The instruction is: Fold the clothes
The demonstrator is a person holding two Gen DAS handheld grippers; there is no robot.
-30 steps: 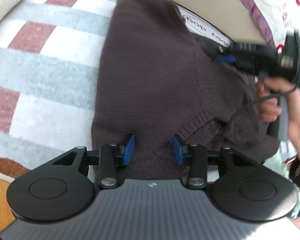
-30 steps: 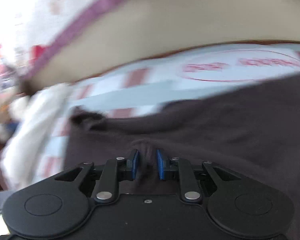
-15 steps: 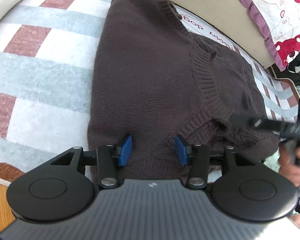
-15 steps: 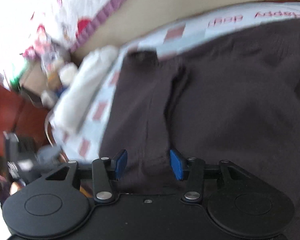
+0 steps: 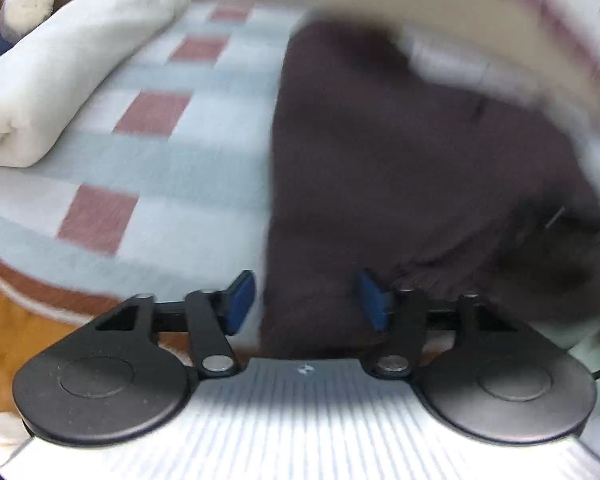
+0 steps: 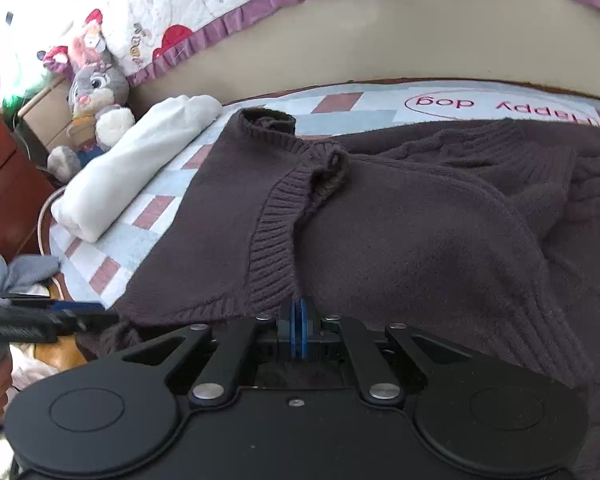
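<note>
Right claw (image 6: 299, 330): pads together, clamped on sweater (image 6: 400, 232) hem just ahead. Left claw (image 5: 306, 304): wide apart over sweater (image 5: 400, 168) edge (blurred; contact unclear). Sweater lies on the mat (image 6: 148, 236).

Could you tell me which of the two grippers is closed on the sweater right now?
The right gripper: its blue pads are pressed together on the dark brown sweater edge, whereas the left gripper stands open.

checked blanket (image 5: 172, 168); rolled white towel (image 6: 140, 168) | plush rabbit (image 6: 96, 92); frilled quilt (image 6: 204, 4)
</note>
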